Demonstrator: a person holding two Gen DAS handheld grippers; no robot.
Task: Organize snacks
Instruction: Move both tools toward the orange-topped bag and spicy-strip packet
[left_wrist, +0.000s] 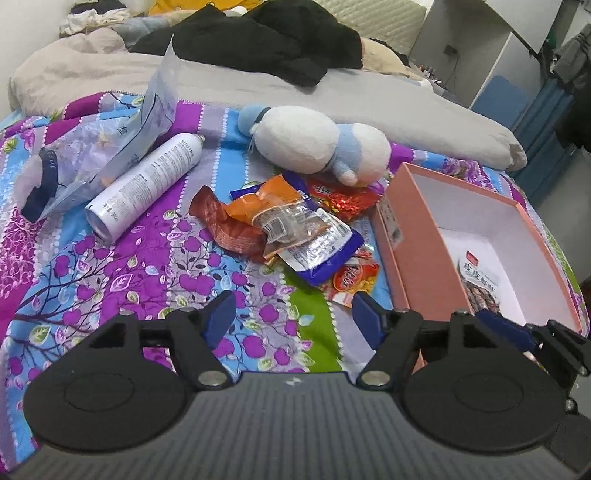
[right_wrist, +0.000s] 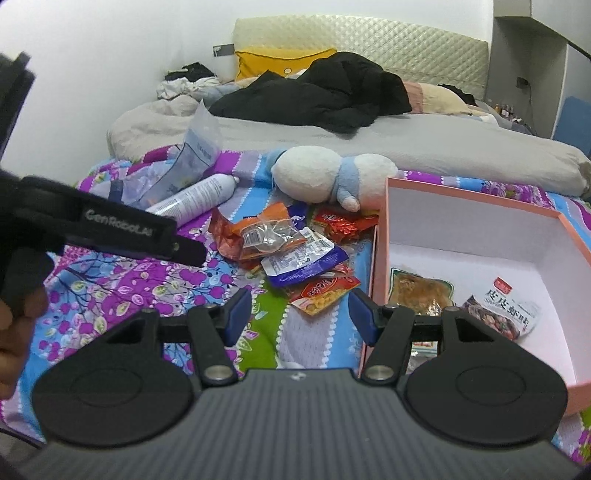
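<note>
Both grippers, left and right, spread empty beside pink box; overlapped snack packets risk double pickup.

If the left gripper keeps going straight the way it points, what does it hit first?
Probably the bedspread just short of the snack pile; the open left gripper holds nothing. Depth is hard to judge.

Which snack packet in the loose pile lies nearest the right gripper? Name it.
The red-orange packet at the pile's near edge, just beyond the open right gripper; the blue-edged packet lies behind it.
</note>
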